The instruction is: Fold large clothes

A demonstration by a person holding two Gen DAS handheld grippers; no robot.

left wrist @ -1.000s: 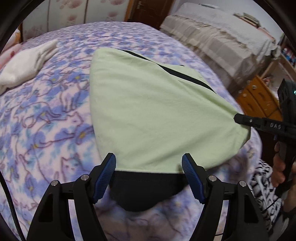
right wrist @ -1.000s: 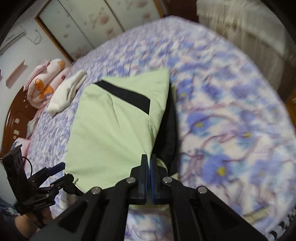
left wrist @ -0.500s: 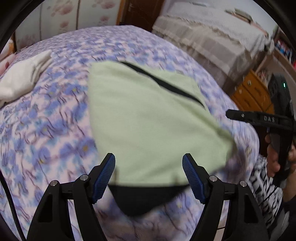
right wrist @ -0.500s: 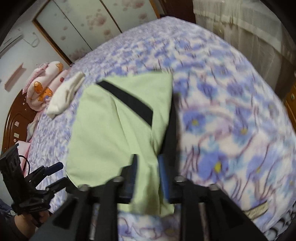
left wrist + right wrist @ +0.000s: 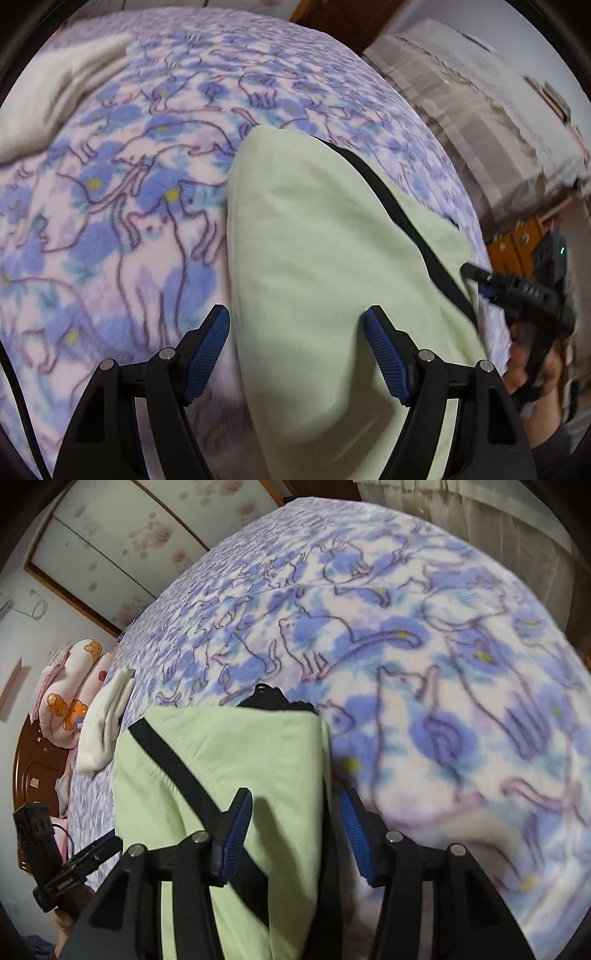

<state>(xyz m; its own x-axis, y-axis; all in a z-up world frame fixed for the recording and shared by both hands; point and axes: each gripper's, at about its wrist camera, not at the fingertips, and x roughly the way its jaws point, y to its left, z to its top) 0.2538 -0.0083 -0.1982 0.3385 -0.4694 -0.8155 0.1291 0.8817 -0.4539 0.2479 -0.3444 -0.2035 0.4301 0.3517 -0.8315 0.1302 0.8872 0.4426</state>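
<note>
The right gripper (image 5: 293, 829) hangs with jaws apart over the right edge of a folded pale-green garment (image 5: 236, 760) with a black stripe, lying on a blue cat-print blanket (image 5: 424, 672)

A home bedroom: a bed (image 5: 424, 635) under a cat-print fleece blanket (image 5: 122, 206), pillows (image 5: 66, 686) at nine o'clock by a wooden headboard (image 5: 27, 760), and wardrobe doors (image 5: 122, 535) at eleven o'clock.
</note>
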